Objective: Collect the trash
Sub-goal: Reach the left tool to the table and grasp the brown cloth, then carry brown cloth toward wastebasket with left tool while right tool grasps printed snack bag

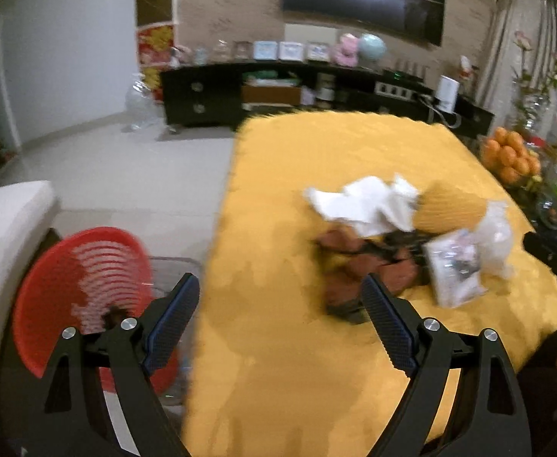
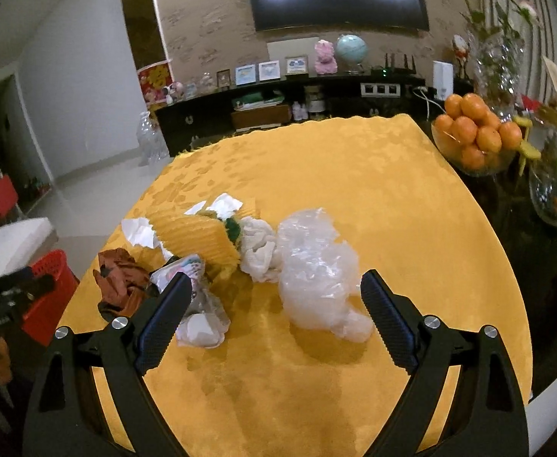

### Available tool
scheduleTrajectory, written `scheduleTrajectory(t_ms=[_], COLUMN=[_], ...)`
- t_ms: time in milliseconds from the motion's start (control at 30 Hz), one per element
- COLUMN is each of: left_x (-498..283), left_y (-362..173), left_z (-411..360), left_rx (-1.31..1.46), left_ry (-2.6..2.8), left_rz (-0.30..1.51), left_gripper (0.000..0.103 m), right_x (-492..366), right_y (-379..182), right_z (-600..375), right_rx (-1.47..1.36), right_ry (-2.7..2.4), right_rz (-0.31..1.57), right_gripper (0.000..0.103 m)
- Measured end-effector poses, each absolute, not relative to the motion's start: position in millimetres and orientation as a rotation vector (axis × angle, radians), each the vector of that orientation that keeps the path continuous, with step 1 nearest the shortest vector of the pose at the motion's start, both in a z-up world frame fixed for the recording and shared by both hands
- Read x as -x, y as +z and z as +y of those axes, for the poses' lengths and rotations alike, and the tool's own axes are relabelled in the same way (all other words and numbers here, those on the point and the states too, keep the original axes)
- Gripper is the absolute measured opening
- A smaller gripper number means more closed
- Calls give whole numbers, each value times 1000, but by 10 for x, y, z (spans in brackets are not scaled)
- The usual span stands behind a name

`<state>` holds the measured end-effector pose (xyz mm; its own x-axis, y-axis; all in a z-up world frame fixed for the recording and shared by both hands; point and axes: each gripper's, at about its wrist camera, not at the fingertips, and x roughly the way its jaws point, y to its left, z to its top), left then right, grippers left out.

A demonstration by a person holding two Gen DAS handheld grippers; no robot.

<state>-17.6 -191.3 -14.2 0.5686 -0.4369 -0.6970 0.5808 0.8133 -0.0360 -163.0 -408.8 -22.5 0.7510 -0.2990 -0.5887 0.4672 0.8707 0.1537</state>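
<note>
Across the yellow tablecloth (image 2: 373, 175) the far half lies bare right up to its scalloped back edge, and a broad bare stretch also runs along the near edge beneath my grippers. Its left edge drops to pale floor, where a red basket (image 1: 84, 304) stands just beside the table, low and to my left; a white seat (image 1: 8, 228) sits next to it. Past the right edge, on the dark tabletop, a glass bowl of oranges (image 2: 472, 133) stands close to the cloth.

All the trash is heaped left of centre on the cloth. The crumpled clear plastic bag (image 2: 316, 266) is the biggest piece, lying between my right gripper's (image 2: 274, 320) fingers but not touched by them; that gripper is spread wide and carries nothing. Touching the bag's left side is a white wad (image 2: 257, 247), then a ridged yellow wrapper (image 2: 198, 236), torn white paper (image 2: 141, 232), a printed packet (image 2: 198, 304) and a brown crumpled piece (image 2: 118, 278) nearest the left edge.

My left gripper (image 1: 278, 316) is likewise spread wide and bare, straddling the cloth's left edge, one finger over the basket and one near the brown piece.
</note>
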Motion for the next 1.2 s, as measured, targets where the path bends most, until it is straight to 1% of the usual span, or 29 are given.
scheduleTrajectory(t_ms=[267,367,500,533,567,600,633,667,733,867,1200], left_x=[78,-45,-105,-109,-109,-114,-122,-132,-121,-61,127], left_y=[-304,-470,-571,-575,-574,-581,-591,-602,-604,-561,-205], left_z=[-2570,-2693,-2720,-2696,-2671,-2645,-2615,-2583,-2511,-2374,-1813], left_rx=[-243,-264,-251,-247,-242,-236,-228,-214,-184,-151,-144], left_ry=[-673,-660,-682,-688,-695,-711,-725,-740,-758,-782,-722], left_rz=[841,899,915,911,905,907,918,929,927,910,773], left_gripper=[85,85,84,83,74,67,55,50,46,42,42], right_x=[1655,1642,1601,1593,1586,1580,1573,1566,1547,1534,1473], right_y=[-255,-267,-303,-304,-307,-309,-314,-320,-330,-342,-317], right_z=[-4131,-4124,-4099,-4093,-4088,-4091,-4088,-4086,-4074,-4048,-3864], right_rx=[-336,-338,-332,-329,-327,-326,-327,-328,-325,-312,-274], right_ry=[-413,-407,-395,-394,-393,-392,-392,-392,-393,-393,-308], right_rz=[591,596,613,615,617,618,621,624,629,633,621], right_gripper=[88,88,88,88,88,88,88,88,88,88,88])
